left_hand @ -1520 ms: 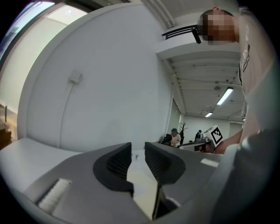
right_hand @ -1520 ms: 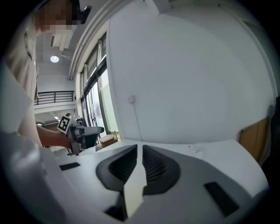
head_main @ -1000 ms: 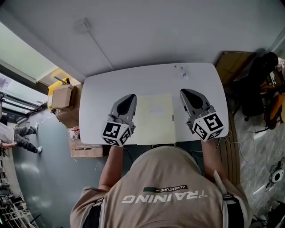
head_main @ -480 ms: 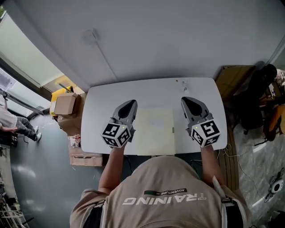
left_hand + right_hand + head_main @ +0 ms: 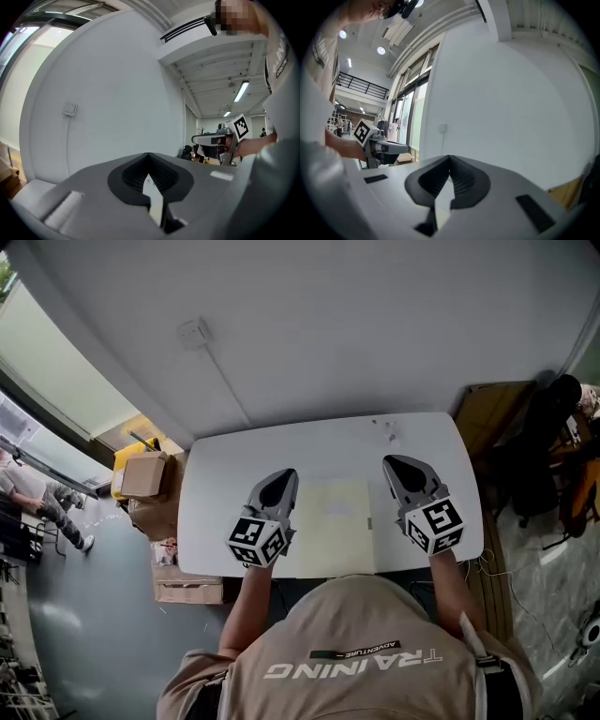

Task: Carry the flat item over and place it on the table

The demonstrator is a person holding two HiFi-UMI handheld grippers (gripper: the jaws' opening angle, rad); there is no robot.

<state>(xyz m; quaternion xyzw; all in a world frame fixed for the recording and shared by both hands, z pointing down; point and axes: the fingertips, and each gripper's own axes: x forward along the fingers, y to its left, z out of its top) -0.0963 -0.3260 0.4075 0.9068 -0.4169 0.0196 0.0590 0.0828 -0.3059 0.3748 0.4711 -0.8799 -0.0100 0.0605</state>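
a white table (image 5: 211,493) seen from above, its near edge by a person's beige shirt (image 5: 356,634). just beyond, the left gripper (image 5: 280,482) and the right gripper (image 5: 397,467) hang over the tabletop, each with its jaws pressed together and nothing between them. between the two lies the flat item (image 5: 336,526), a pale yellow sheet flat on the table, its side edges just beside the grippers. to the left, cardboard boxes (image 5: 145,476) sit on the floor. farthest back, a plain pale wall (image 5: 356,324) carries a small switch plate (image 5: 195,332).

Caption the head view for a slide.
Left tool and right tool, both shut, pinch a pale yellow sheet by its sides over a white table.
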